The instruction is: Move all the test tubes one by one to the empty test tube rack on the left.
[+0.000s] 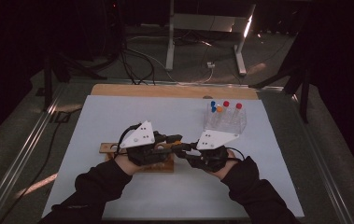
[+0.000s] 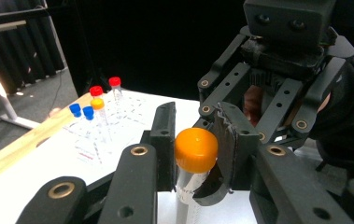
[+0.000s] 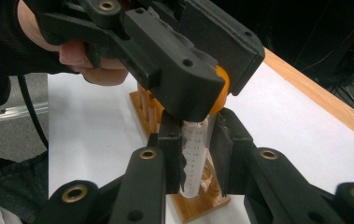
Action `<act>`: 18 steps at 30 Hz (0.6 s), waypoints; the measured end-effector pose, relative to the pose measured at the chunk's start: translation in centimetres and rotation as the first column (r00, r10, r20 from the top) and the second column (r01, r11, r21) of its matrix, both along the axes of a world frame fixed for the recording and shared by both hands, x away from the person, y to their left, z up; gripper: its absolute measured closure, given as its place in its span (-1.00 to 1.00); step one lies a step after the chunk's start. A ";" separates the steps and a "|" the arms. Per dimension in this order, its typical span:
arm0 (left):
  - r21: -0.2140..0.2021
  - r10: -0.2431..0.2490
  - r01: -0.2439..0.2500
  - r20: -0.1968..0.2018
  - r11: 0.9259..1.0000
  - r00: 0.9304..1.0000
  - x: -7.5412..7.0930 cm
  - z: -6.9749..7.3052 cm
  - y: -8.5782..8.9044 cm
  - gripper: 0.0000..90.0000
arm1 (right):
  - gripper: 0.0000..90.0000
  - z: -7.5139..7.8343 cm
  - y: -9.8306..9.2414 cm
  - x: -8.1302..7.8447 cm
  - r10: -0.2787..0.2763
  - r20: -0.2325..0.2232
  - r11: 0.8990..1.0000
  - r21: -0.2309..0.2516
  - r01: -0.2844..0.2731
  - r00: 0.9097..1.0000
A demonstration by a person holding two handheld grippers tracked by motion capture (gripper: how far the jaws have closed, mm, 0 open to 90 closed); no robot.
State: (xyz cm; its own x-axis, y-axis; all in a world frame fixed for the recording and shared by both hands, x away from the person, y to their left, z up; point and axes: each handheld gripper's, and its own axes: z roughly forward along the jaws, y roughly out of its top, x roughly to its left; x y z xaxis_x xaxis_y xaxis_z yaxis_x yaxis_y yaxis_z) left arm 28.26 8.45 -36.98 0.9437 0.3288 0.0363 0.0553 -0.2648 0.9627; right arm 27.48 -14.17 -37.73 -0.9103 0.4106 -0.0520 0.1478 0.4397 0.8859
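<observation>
Grippers meet at centre frame in the high view, over the wooden rack (image 1: 139, 164) on the white desk (image 1: 118, 116).

Your left gripper (image 2: 195, 154): jaws have just been closing, and they now sit narrow on the orange cap (image 2: 196, 149) of the tube (image 3: 194, 154). In the left gripper view the cap is dead centre between the two black pads, pressed on both sides.

Your right gripper (image 3: 194, 156): jaws narrow, clamped on the clear graduated body of the same tube, below the cap. In the right gripper view the tube stands upright at centre frame, printed scale facing the camera, its lower end just above the wooden rack at the bottom of the frame. Can't tell whether the tip touches the rack.

So one tube, two grips: left on the cap, right on the barrel. In the high view the cap shows as a small orange spot (image 1: 177, 137) between the two grey plates.

Clear tube stand (image 1: 226, 119) sits at upper right of the desk in the high view, well apart from the grippers, carrying tubes with red, blue and orange caps. Same stand appears at left of the left gripper view.
</observation>
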 end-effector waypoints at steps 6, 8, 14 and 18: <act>0.000 0.010 -0.010 0.004 1.000 1.000 0.4 0.5 0.4 0.60 | 0.14 0.1 -0.3 0.2 -0.016 -0.006 0.999 0.028 0.016 1.000; 0.000 0.023 -0.023 0.010 1.000 1.000 0.6 0.7 0.7 0.60 | -0.05 0.2 -0.6 0.3 -0.033 -0.002 0.998 0.051 0.033 0.999; -0.006 0.073 -0.073 0.017 0.997 0.997 1.2 1.1 1.9 0.60 | -0.58 0.3 -1.9 0.7 -0.059 -0.017 0.994 0.096 0.061 0.998; -0.011 0.118 -0.117 0.018 0.993 0.993 1.9 1.0 2.8 0.60 | -0.81 0.3 -2.5 0.7 -0.059 -0.033 0.991 0.119 0.062 0.998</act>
State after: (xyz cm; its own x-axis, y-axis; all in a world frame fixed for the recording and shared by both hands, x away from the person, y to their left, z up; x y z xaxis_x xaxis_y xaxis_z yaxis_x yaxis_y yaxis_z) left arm 30.21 11.21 -35.98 0.8977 0.4378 0.0491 0.0680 -0.2479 0.9664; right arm 28.21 -16.67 -37.41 -0.8841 0.4666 0.0268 0.1971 0.3202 0.9266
